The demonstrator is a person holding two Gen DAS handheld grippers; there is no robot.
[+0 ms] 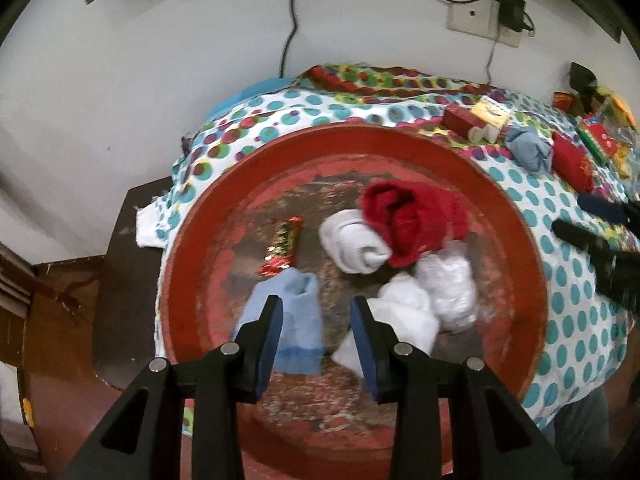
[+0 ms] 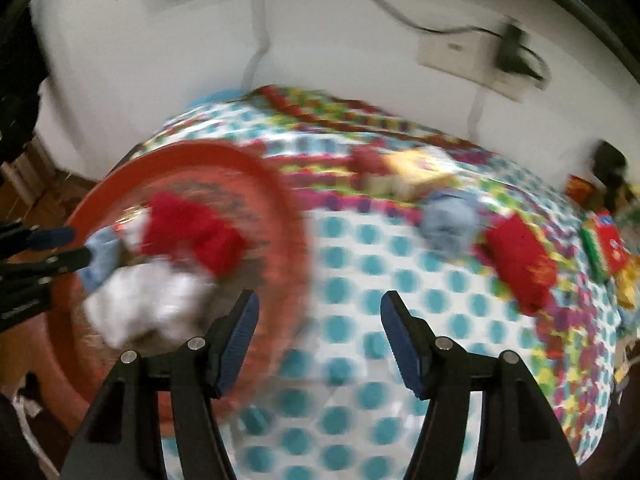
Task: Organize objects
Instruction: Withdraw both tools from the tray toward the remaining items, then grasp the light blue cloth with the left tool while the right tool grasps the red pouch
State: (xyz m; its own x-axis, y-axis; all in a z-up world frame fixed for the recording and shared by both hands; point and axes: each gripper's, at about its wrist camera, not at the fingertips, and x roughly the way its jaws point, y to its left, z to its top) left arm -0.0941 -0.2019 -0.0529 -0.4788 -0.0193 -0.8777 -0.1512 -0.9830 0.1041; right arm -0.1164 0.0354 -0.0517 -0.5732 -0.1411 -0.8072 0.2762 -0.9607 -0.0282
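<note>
A big round red tray [image 1: 400,140] lies on a dotted cloth. In it are a red sock [image 1: 416,216], rolled white socks [image 1: 352,248], a light blue sock [image 1: 296,316] and a candy bar [image 1: 284,244]. My left gripper [image 1: 316,316] is open above the tray, with the light blue sock showing between its jaws; no grip shows. My right gripper [image 2: 320,320] is open and empty over the dotted cloth [image 2: 400,280], right of the tray [image 2: 288,216]. The left gripper [image 2: 64,248] shows at the left edge of the blurred right wrist view.
On the cloth to the right lie a blue-grey sock [image 1: 528,148], a red sock [image 1: 572,164], a red and yellow box [image 1: 476,120] and several colourful packets [image 1: 600,136]. A wall with cables and a socket [image 1: 480,16] stands behind. A wooden floor [image 1: 60,320] lies left.
</note>
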